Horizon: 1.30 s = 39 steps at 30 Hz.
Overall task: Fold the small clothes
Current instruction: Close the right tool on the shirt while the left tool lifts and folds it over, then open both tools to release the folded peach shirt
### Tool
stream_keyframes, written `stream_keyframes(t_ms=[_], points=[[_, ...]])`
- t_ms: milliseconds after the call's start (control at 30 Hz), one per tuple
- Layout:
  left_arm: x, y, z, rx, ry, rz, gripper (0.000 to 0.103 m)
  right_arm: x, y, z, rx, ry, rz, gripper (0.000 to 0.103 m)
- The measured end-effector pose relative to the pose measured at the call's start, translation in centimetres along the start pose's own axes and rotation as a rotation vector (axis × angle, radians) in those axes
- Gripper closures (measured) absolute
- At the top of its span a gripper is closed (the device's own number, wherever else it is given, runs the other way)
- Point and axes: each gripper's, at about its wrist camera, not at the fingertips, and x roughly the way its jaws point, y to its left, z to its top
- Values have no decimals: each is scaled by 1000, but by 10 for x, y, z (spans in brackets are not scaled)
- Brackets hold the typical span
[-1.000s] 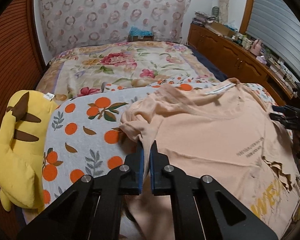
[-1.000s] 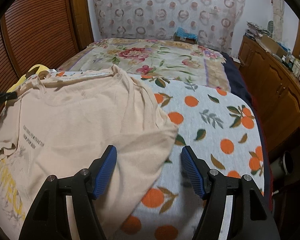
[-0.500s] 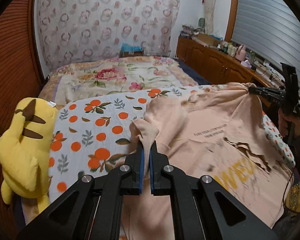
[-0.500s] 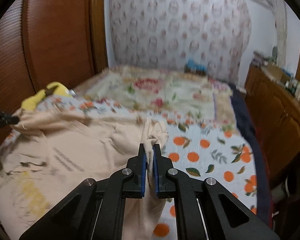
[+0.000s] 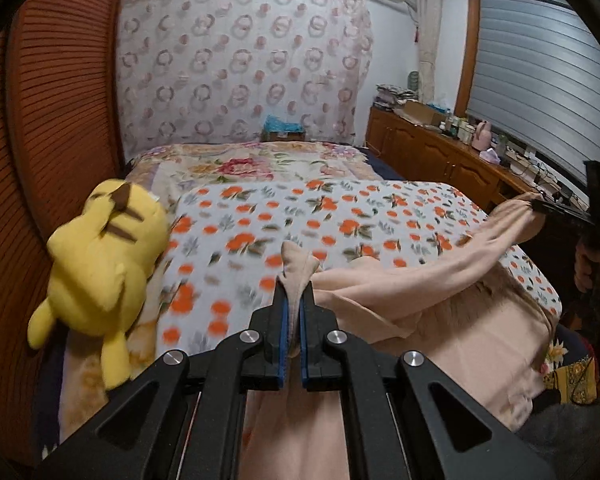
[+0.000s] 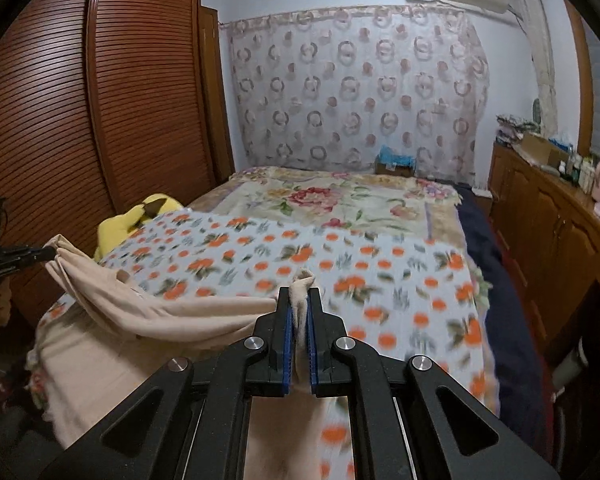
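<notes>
We hold the peach T-shirt [image 5: 440, 280] stretched between both tools, lifted off the orange-print blanket [image 5: 340, 216] at the near end of the bed. The left tool [image 5: 294, 300] is clamped on one bunched corner of the cloth; the right tool [image 6: 299, 308] is clamped on another, its jaws having just closed on the fabric. Holding it taut between two corners likely lets us straighten it for a fold. The shirt's lower part hangs out of view below the tools, and blur smears the blanket. A yellow plush toy [image 5: 100, 272] lies beside the blanket.
</notes>
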Motion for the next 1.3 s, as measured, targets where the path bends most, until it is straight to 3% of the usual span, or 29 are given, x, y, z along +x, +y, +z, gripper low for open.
stream_keyframes(t_ms=[267, 400, 533, 600, 700, 800, 900, 1000, 1300], points=[[-15, 0, -40, -25, 66, 23, 98, -66, 2, -37, 22, 96, 30, 97], [-4, -3, -51, -8, 117, 21, 98, -50, 8, -61, 12, 223, 10, 97], [-2, -7, -57, 7, 134, 16, 94, -39, 6, -73, 14, 291, 4, 97], [-1, -8, -56, 7, 133, 14, 88, -40, 6, -75, 4, 301, 1, 97], [-3, -8, -53, 7, 120, 25, 61, -40, 8, -67, -6, 302, -2, 96], [-5, -4, -48, -9, 108, 19, 51, -44, 12, -63, -22, 286, -10, 92], [-3, 0, -43, -7, 105, 31, 19, -39, 15, -59, -25, 264, -25, 86], [5, 2, -39, -10, 110, 30, 18, -39, 14, -58, -42, 237, -37, 68], [38, 3, -21, 14, 142, 67, 18, -1, 3, -48, -51, 222, -32, 57]])
